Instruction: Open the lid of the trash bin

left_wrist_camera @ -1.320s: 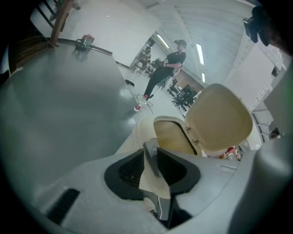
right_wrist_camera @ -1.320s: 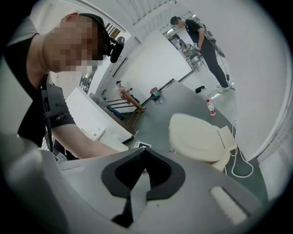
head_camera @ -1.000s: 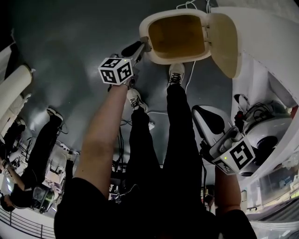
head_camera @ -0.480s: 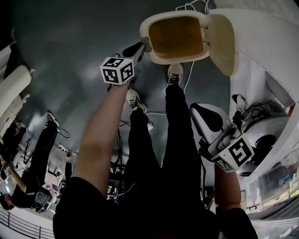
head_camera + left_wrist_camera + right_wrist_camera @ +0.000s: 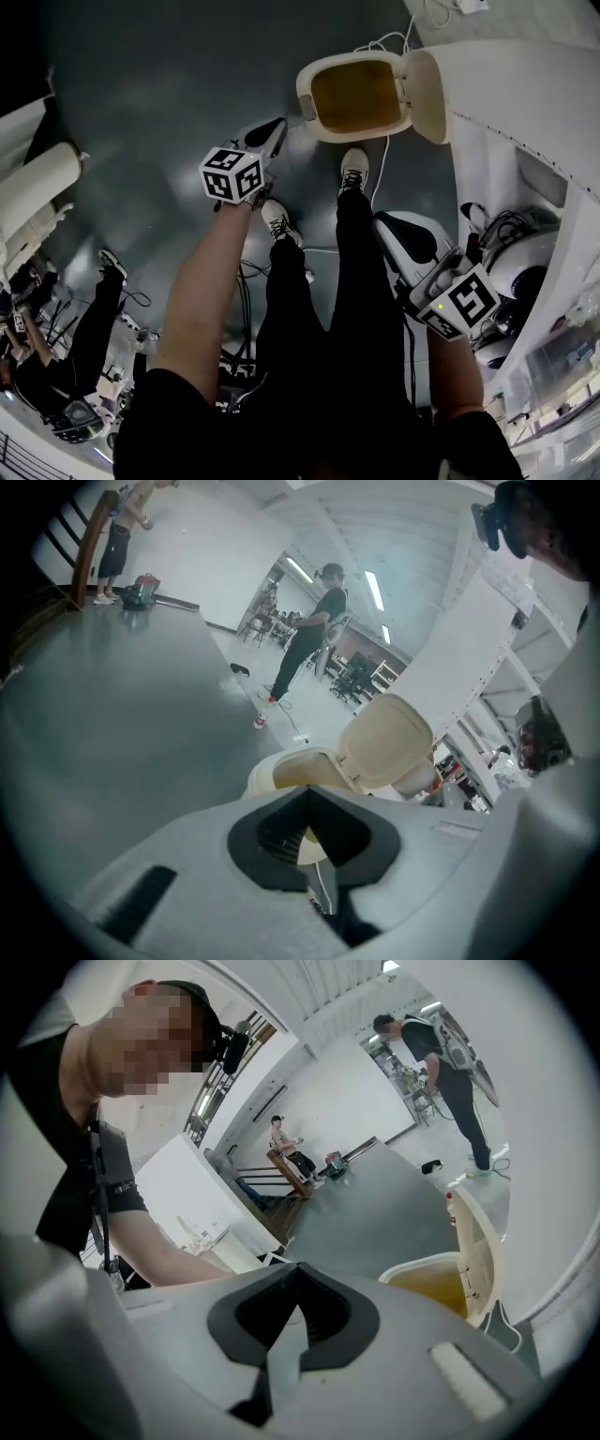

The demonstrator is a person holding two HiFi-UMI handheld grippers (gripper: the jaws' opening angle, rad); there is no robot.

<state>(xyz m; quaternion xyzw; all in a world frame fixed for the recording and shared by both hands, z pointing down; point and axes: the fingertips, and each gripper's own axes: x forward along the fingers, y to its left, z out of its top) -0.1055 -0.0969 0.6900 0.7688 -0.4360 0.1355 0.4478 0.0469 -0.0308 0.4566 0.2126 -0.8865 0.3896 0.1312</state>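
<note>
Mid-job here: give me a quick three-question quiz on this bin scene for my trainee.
1. True or false: the lid of the trash bin is closed.
2. Multiple choice: the left gripper is A) clamped on the lid, B) shut on nothing, C) reaching inside the bin.
3. What colour is the inside of the bin?

Key:
1. False. The lid stands open.
2. B. Its jaws have just closed, and nothing is between them.
3. Yellowish-brown.
</note>
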